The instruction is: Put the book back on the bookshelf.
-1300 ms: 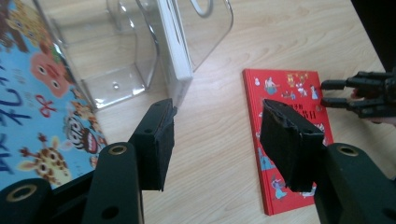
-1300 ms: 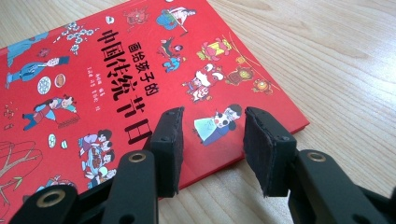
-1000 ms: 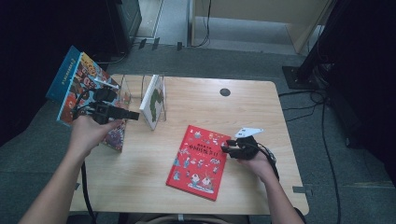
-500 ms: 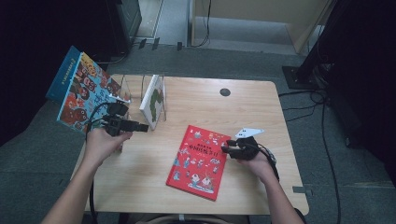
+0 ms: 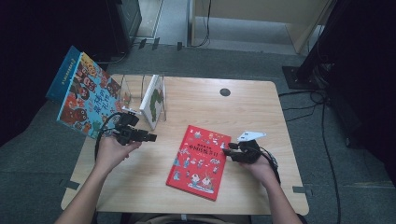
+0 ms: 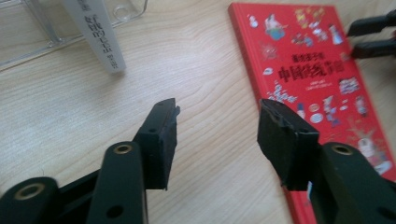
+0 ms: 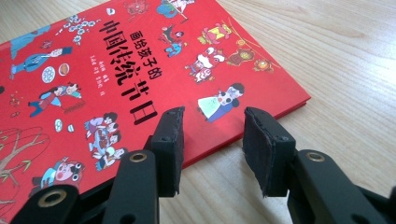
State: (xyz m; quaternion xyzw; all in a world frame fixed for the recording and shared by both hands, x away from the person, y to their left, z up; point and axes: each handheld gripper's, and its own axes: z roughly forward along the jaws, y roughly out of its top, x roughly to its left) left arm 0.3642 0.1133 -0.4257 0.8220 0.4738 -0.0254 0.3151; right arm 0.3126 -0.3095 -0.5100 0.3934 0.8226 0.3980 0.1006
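Bright tabletop, dark surroundings, soft focus

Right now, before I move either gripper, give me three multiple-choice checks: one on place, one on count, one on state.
1. The red picture book lies:
A. flat on the wooden table
B. upright in the clear rack
C. on the floor

2. Books standing in the clear plastic rack:
A. none
B. one
C. three

3. The right gripper has its jaws:
A. clamped on the book
B. apart at the book's edge
C. shut tight

Answers:
1 A, cover up on the tabletop.
2 B, a single white-spined book leans there.
3 B, a gap shows between the pads.
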